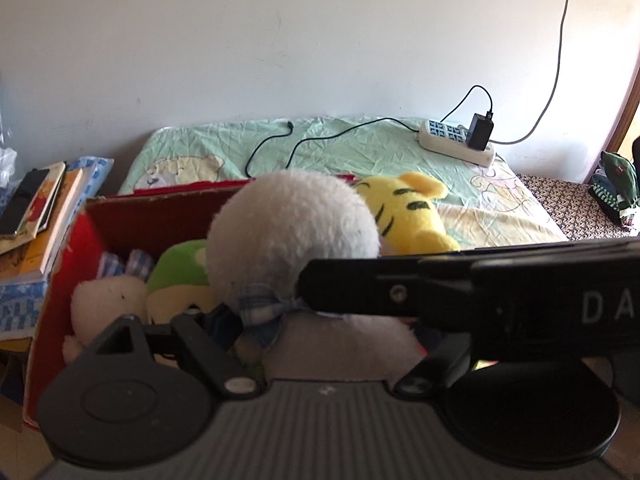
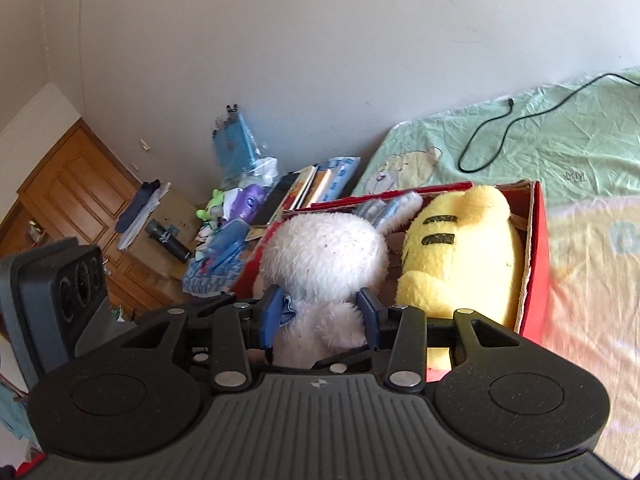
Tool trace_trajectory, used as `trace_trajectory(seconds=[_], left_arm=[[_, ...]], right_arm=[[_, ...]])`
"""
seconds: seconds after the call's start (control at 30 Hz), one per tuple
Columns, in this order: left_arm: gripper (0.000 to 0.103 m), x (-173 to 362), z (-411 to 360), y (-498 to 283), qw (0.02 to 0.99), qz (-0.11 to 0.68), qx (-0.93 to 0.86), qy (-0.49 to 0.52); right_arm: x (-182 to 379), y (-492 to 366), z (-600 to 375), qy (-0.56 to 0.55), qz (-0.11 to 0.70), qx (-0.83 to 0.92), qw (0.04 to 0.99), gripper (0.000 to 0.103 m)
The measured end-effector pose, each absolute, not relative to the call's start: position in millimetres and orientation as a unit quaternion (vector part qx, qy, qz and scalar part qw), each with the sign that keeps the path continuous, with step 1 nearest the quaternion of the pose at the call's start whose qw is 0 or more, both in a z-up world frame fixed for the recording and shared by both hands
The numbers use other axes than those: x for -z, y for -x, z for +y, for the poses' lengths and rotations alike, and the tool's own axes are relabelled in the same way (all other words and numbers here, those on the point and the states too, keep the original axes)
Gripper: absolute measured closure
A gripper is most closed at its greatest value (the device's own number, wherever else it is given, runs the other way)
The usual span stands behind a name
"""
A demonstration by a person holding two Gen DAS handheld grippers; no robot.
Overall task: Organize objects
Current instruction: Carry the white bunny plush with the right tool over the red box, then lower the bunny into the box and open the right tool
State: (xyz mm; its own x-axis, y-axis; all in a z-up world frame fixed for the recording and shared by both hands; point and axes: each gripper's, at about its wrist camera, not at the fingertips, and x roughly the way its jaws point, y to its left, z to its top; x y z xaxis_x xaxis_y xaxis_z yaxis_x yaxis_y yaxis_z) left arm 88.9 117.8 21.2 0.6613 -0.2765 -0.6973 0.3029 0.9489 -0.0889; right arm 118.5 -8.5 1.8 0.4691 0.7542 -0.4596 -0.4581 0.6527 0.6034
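A white plush rabbit with a blue gingham bow hangs over an open red cardboard box. My right gripper is shut on the rabbit's neck, blue pads pressed in on both sides. In the left wrist view the rabbit's round head fills the centre. My left gripper stands wide open around its body, its right finger hidden behind the right gripper's black side. A yellow striped tiger plush, a green plush and a small white plush lie in the box.
The box sits on a bed with a pale green sheet. A power strip with a charger and a black cable lies by the wall. Books are stacked left of the box, beyond them clutter and a wooden door.
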Motion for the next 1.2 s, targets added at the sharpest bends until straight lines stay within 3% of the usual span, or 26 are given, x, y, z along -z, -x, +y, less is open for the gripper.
trace_trajectory(seconds=[0.17,0.53,0.8,1.2], left_arm=[[0.012,-13,120,-95,0.908,0.387,0.16,-0.022],[0.011,-2,120,-95,0.901,0.401,0.165,-0.03],[0.011,-17,115,-92,0.898,0.411,0.153,-0.045],[0.008,-47,121,-54,0.907,0.395,0.13,-0.061]], right_arm=[[7,-124,-2,-0.185,0.383,-0.34,0.838,0.064],[13,-120,3,-0.176,0.402,-0.336,0.833,0.063],[-2,-108,-7,-0.214,0.384,-0.317,0.84,0.047],[-19,-68,-12,-0.215,0.344,-0.238,0.882,0.04]])
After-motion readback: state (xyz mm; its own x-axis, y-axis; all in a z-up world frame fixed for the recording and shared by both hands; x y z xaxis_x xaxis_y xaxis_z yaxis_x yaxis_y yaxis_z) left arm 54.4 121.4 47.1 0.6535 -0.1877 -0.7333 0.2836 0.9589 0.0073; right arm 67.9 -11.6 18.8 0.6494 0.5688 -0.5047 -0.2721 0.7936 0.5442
